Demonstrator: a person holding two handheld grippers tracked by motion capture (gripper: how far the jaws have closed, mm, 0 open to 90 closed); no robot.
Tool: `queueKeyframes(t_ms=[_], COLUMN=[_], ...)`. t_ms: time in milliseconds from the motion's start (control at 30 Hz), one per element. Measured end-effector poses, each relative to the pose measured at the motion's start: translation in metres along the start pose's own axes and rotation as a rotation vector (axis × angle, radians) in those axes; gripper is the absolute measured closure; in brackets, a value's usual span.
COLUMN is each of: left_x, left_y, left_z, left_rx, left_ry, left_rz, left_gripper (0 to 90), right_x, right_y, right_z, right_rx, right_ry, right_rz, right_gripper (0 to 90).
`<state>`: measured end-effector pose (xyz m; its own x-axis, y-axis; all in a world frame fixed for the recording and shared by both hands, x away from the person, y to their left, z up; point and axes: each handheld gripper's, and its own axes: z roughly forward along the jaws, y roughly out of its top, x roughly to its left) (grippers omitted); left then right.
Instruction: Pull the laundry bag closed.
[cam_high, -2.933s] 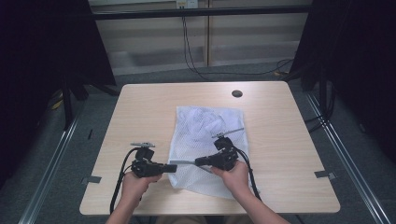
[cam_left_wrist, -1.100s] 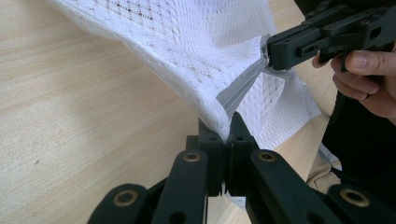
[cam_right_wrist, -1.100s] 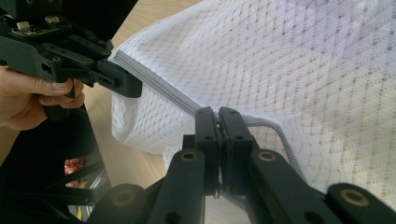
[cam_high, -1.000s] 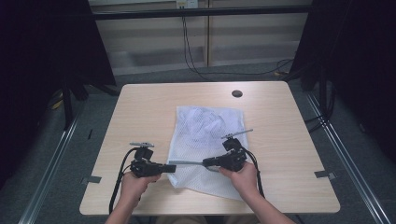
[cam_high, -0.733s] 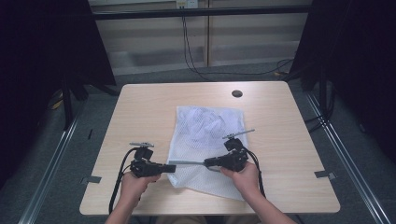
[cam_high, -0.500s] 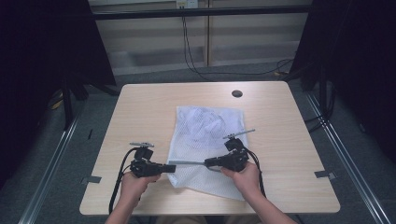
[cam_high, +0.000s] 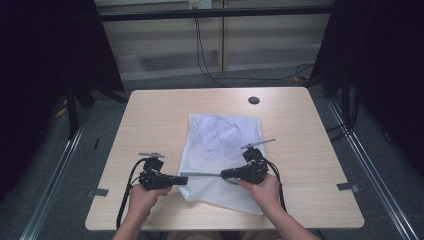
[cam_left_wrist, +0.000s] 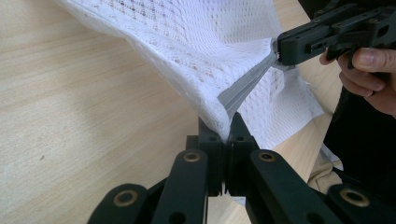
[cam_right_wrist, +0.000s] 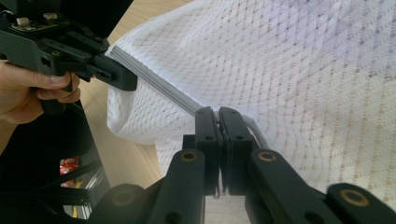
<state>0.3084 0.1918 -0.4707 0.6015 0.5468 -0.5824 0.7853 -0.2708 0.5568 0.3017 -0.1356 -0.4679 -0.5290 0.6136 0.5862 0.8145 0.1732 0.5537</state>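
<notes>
Table (cam_high: 150, 120) mostly bare; white mesh bag (cam_high: 225, 145) lies mid-table toward the near edge, contents unclear. Left gripper (cam_high: 181, 179) and right gripper (cam_high: 226, 174) both clamp its grey zipper strip (cam_high: 202, 174), pulled taut.

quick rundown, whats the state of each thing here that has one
mesh bag: lying on the table, near part lifted, grey zipper band pulled taut
left gripper: shut on the zipper band's end
right gripper: shut on the zipper band
table: bears the bag
</notes>
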Motion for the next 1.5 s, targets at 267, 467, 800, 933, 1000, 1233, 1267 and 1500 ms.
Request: queueKeyframes(t_ms=[267,467,800,933,1000,1233,1267,1500], left_x=[0.0,0.004,0.002,0.002,0.002,0.002,0.002,0.003], left_y=[0.0,-0.001,-0.001,-0.001,-0.001,-0.001,-0.001,-0.001], left_z=[0.0,-0.005,-0.003,-0.003,-0.003,-0.004,-0.004,-0.004], left_rx=[-0.005,-0.017,-0.013,-0.012,-0.011,-0.01,-0.01,-0.008], left_ry=[0.006,0.003,0.004,0.007,0.004,0.012,0.011,0.006], left_rz=[-0.004,-0.016,-0.017,-0.016,-0.017,-0.017,-0.018,-0.011], left_gripper=[88.4,88.4,88.4,88.4,88.4,88.4,88.5,88.4], right_x=[-0.002,-0.009,-0.011,-0.012,-0.012,-0.012,-0.013,-0.017], right_y=[-0.001,-0.003,-0.005,-0.006,-0.006,-0.007,-0.007,-0.009], right_z=[-0.003,-0.011,-0.016,-0.017,-0.018,-0.019,-0.019,-0.025], right_rx=[-0.006,-0.014,-0.013,-0.017,-0.015,-0.013,-0.014,-0.021], right_ry=[-0.014,-0.022,-0.03,-0.025,-0.029,-0.029,-0.032,-0.03], right_rz=[0.002,0.021,0.022,0.023,0.027,0.019,0.019,0.032], right_gripper=[87.0,87.1,87.0,87.0,87.0,87.0,87.0,87.0])
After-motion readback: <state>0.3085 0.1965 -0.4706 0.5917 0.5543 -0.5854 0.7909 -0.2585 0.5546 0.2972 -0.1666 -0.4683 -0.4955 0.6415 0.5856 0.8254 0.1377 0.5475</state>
